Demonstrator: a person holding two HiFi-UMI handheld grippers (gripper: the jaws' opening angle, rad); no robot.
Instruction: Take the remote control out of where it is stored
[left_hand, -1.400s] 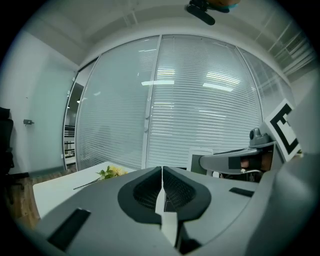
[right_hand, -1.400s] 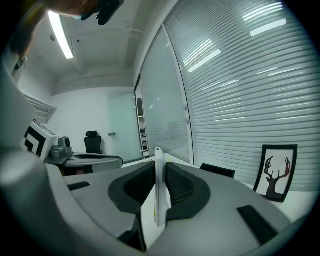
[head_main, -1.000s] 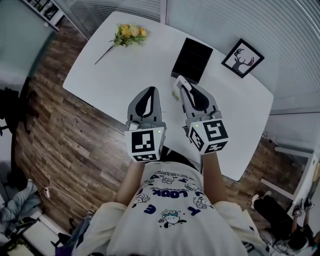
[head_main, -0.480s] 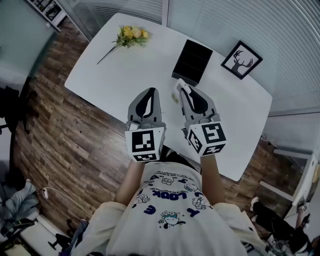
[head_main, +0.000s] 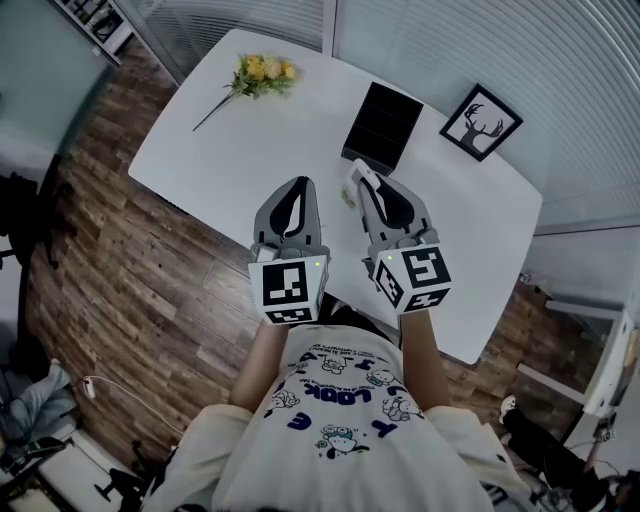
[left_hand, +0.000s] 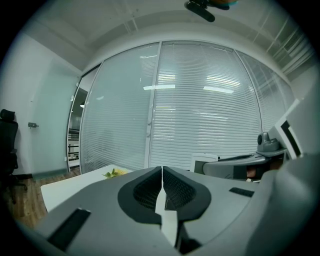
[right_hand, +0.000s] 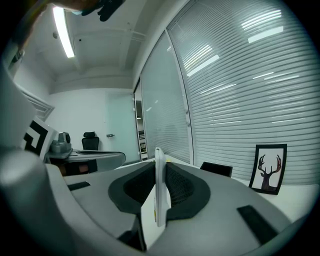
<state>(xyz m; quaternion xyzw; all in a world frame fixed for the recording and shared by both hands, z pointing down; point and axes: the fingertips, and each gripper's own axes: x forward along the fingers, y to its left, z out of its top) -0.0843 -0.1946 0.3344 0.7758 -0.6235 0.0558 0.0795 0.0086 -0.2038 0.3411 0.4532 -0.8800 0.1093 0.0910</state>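
Note:
My right gripper (head_main: 362, 176) is shut on a thin white remote control (head_main: 351, 187), held on edge above the white table (head_main: 250, 140). In the right gripper view the remote (right_hand: 159, 192) stands upright between the dark pads (right_hand: 180, 187), its top poking out past the tips. A black open box (head_main: 384, 124) lies on the table just beyond the remote. My left gripper (head_main: 298, 184) hovers beside the right one, jaws shut with nothing between them; its closed tips (left_hand: 162, 172) meet in the left gripper view.
A framed deer picture (head_main: 484, 120) lies at the table's far right, also visible as the frame (right_hand: 270, 167). A yellow flower sprig (head_main: 260, 72) rests at the far left. Wooden floor (head_main: 120, 260) surrounds the table; blinds and glass walls stand behind.

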